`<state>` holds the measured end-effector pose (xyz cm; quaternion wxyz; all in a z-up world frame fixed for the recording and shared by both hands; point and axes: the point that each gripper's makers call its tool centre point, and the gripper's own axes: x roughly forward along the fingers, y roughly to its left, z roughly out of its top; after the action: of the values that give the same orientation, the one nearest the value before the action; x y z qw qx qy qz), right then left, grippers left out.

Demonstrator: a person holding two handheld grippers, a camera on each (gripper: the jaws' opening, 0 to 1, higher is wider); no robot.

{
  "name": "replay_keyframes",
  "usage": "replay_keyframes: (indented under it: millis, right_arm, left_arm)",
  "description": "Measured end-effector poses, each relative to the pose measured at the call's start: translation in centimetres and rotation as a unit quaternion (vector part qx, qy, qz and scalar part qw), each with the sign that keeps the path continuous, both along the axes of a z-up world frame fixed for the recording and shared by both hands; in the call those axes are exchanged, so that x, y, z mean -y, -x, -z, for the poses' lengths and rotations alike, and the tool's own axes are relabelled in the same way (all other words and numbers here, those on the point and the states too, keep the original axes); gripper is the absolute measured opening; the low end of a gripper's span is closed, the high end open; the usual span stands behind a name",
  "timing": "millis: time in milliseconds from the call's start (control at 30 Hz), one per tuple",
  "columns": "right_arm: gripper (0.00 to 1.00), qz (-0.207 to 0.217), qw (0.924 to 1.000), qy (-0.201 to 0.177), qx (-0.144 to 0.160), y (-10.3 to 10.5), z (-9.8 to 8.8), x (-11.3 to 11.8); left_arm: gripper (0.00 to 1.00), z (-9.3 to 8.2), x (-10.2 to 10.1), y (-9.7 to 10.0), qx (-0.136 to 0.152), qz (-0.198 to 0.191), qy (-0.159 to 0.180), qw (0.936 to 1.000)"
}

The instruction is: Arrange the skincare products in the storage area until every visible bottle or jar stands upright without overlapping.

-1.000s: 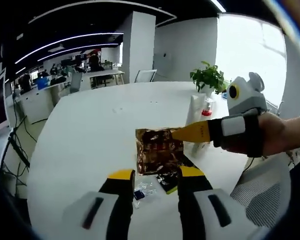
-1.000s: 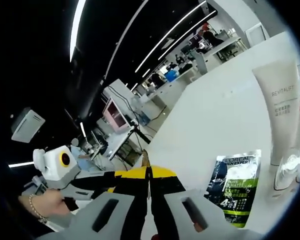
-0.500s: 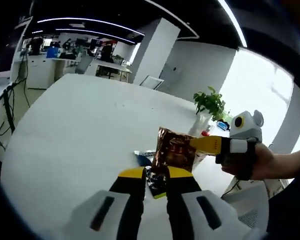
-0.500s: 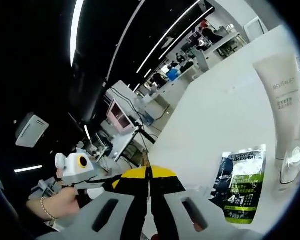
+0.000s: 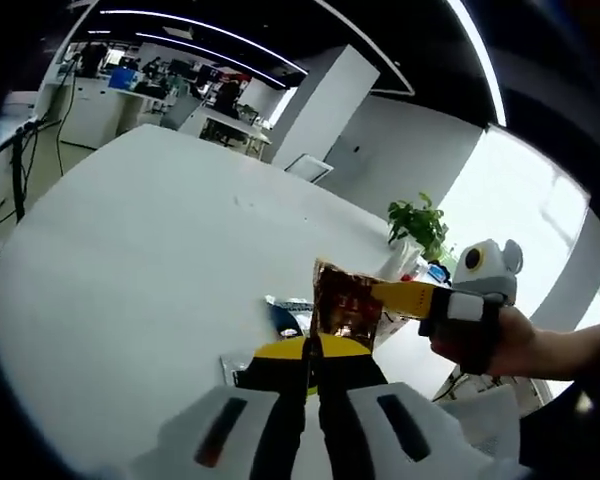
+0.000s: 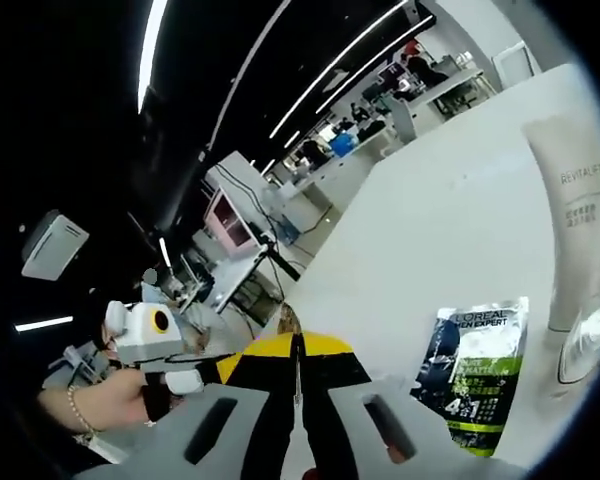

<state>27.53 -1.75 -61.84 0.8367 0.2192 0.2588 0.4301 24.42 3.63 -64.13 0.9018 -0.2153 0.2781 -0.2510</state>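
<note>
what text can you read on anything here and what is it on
"REVITALIFT": on the white tube standing on the table; the smaller lines under it are too blurred to read.
"L'OREAL MEN EXPERT": top of the black and green sachet.
"4in1": near the bottom of that sachet; the rest of its print is too small.
The shiny brown sachet has print, unreadable.

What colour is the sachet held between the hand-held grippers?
Shiny copper-brown sachet, clearest in the left gripper view.

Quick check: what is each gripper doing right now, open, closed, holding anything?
Left gripper: closed, nothing seen between its jaws.
Right gripper: closed on the edge of the shiny brown sachet.
</note>
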Motion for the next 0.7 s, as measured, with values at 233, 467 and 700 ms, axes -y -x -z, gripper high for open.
replay_keyframes:
  millis: [233,467,700]
  right_arm:
    - [0.01,-0.018,0.9928,0.100,0.063,-0.8,1.5,-0.4]
    - [0.01,-0.025,0.9767,0.186,0.105,-1.2,3.5,-0.2]
    - [0.01,-0.034,0.9689,0.213,0.121,-2.2,4.4,-0.9]
  left_arm:
    - [0.01,1.1,-0.6,-0.1,-0.019,-0.012,0.004,0.9997]
    - [0.01,2.6,-0.7,-0.3,-0.043,-0.017,0.007,0.9989]
    - [0.01,3.4,-0.9,-1.0,-0.055,-0.023,0.009,0.9982]
